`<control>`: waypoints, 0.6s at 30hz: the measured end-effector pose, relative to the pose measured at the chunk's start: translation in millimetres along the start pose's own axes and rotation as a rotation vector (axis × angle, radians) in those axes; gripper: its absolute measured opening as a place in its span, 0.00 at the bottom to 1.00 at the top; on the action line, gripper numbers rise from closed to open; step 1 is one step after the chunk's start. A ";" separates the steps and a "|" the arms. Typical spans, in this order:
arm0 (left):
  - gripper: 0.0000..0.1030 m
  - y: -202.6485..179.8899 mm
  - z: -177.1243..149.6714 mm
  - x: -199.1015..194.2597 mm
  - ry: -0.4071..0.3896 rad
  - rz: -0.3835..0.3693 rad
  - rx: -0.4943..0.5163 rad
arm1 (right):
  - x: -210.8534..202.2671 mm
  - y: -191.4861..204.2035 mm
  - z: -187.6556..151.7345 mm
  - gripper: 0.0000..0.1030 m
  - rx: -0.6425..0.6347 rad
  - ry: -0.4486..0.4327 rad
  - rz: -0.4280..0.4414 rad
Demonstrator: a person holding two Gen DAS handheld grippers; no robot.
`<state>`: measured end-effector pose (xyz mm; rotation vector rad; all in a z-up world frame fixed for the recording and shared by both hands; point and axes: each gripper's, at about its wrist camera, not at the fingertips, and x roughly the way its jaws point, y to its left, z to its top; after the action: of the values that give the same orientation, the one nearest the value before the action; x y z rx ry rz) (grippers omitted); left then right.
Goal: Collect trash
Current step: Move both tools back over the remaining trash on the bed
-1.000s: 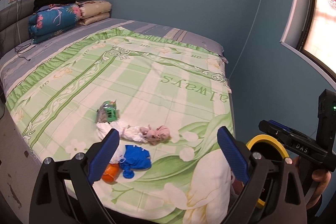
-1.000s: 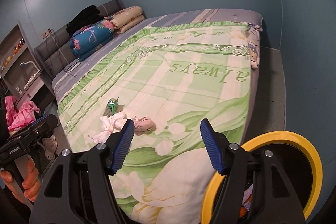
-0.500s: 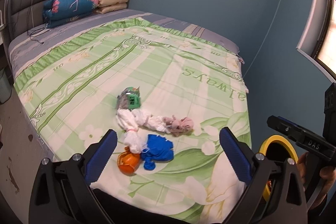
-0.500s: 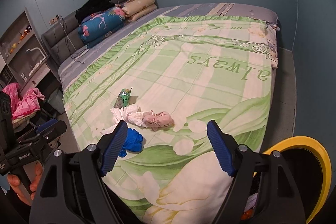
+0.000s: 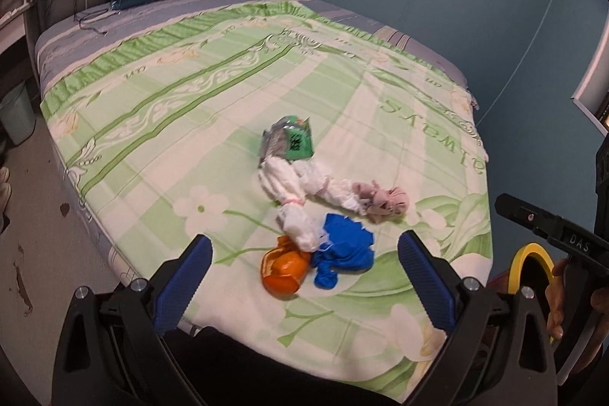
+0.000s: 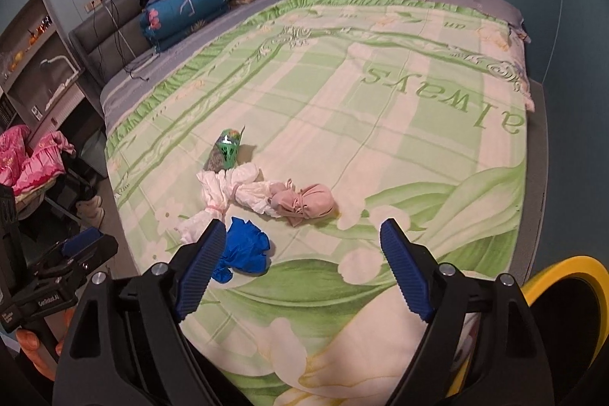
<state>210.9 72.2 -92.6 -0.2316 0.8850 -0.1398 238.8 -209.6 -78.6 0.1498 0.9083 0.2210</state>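
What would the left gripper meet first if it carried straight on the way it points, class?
Probably the orange peel and crumpled blue glove, lying between the open left gripper fingers' line; depth is uncertain.

black hand-held gripper [image 5: 302,269], ribbed blue pads [image 5: 426,284]

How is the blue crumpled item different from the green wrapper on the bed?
The blue crumpled item is plain blue and soft-looking; the green wrapper is shiny, with print on it. The blue crumpled item lies near the bed's front edge, against the orange peel; the green wrapper lies farther back, beyond the white wad. Both rest loose on the green bedspread, and no tongs hold either.
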 end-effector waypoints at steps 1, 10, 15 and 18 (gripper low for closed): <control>0.92 5.7 -2.1 5.3 0.011 0.005 -0.009 | 5.3 1.8 0.4 0.77 0.000 0.010 0.000; 0.92 30.8 -19.3 41.1 0.078 0.034 -0.022 | 54.1 10.5 5.2 0.77 0.002 0.088 -0.014; 0.92 34.8 -27.4 58.1 0.109 0.037 -0.013 | 85.9 9.1 8.6 0.76 0.012 0.135 -0.041; 0.92 38.1 -31.2 70.0 0.133 0.040 -0.018 | 102.3 8.4 9.7 0.76 0.013 0.158 -0.061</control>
<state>231.4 89.5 -173.9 -0.2232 1.0230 -0.1104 306.2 -176.0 -149.0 0.1173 1.0700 0.1724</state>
